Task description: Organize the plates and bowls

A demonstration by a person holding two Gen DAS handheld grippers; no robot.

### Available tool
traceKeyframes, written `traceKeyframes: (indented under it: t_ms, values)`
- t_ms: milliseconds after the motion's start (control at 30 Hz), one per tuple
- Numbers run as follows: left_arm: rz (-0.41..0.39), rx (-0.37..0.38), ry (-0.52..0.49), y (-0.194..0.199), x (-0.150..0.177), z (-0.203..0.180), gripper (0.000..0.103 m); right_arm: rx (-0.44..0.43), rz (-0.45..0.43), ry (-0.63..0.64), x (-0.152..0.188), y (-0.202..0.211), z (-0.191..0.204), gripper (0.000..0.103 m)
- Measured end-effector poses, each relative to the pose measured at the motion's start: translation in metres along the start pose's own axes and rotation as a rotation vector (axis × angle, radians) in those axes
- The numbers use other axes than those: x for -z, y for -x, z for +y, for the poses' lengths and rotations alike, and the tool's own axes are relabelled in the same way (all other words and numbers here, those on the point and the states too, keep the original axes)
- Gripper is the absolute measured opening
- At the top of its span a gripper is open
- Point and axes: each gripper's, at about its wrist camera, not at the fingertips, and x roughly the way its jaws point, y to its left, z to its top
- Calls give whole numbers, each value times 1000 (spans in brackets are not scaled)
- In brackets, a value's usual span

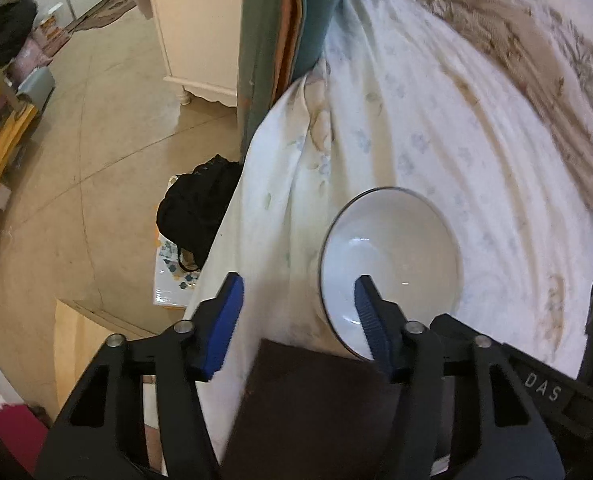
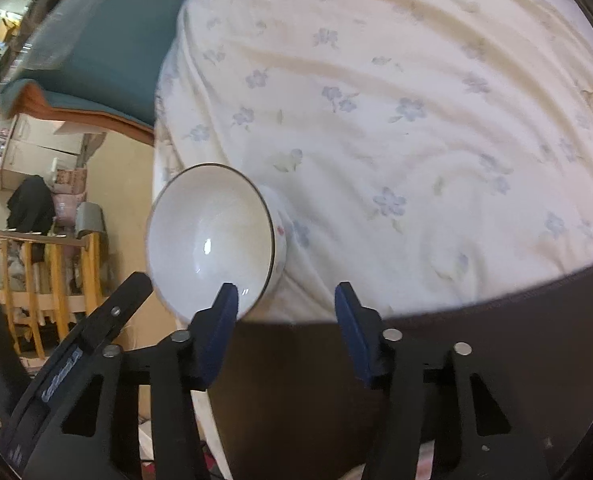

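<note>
A white bowl [image 1: 392, 256] with a thin dark rim sits upright on a pale flowered bedsheet [image 1: 436, 128], close to the bed's edge. My left gripper [image 1: 298, 294] points steeply down at it with the jaws apart. Its right fingertip [image 1: 366, 296] hangs over the bowl's inside, its left fingertip [image 1: 232, 292] stays outside, and the near-left rim lies between them untouched. In the right wrist view the bowl [image 2: 212, 232] is at the left. My right gripper [image 2: 286, 300] stands open, straddling the bowl's right wall without pressing on it.
A dark brown cloth [image 2: 476, 340] covers the near edge of the bed. Beside the bed are a tan floor [image 1: 96, 160], a black bag [image 1: 196, 208], a white cabinet [image 1: 200, 40] and a teal padded panel [image 2: 108, 52]. A wooden rail [image 2: 48, 272] stands further off.
</note>
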Motion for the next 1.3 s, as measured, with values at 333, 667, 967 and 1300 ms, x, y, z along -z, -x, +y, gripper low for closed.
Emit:
traceKeyframes:
  t_ms: [333,667,967,1300]
  values:
    - [124,32,-24,-36,-4,-6,11,53,73,59,-9,-52,12,25]
    - [56,10,-99,-13,1,-26,8,70,39,158,3,-41,30,16]
    - [4,57,-141,38,18,-49,9,48,-20,164,17,9,25,16]
    - [-62,113,-178,100,58,-74,10,22,-90,176,48,82,11,16]
